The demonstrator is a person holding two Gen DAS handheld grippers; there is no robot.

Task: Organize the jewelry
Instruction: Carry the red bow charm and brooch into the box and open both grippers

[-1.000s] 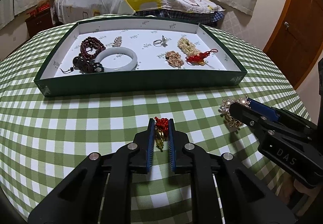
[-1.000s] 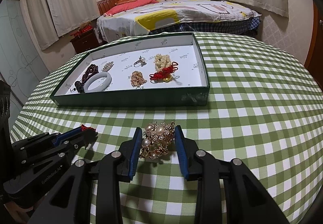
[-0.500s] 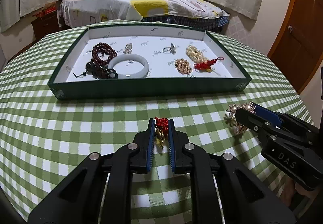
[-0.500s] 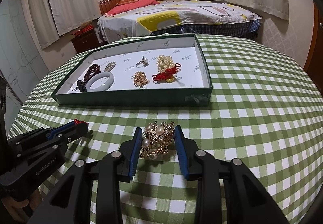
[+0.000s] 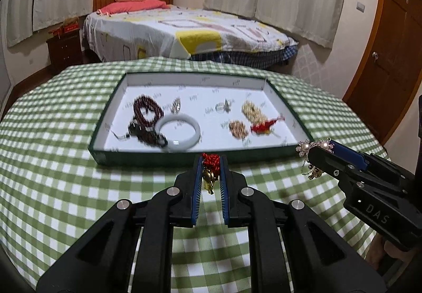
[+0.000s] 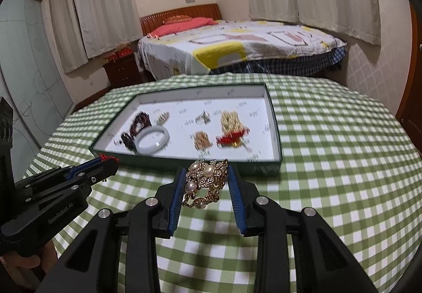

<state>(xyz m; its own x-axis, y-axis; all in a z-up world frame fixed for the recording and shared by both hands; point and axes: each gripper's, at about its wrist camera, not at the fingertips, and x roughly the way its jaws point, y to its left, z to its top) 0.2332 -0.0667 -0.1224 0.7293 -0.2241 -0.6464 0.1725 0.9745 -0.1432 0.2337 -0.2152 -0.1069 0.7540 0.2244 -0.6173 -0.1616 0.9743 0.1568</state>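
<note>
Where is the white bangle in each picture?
Left wrist view: the white bangle lies in the tray, near its front wall, left of centre, touching the dark beads.
Right wrist view: the bangle is in the tray's front left part, above the left gripper.
Shared landmark: the red knot lying in the tray's right half, right of the bangle in both views.

Only readable bits: "DAS" on the right gripper (image 5: 323, 152) body, "GenRobot.AI" on the left gripper (image 6: 109, 162), tray (image 5: 147, 158) lining print too blurry.
</note>
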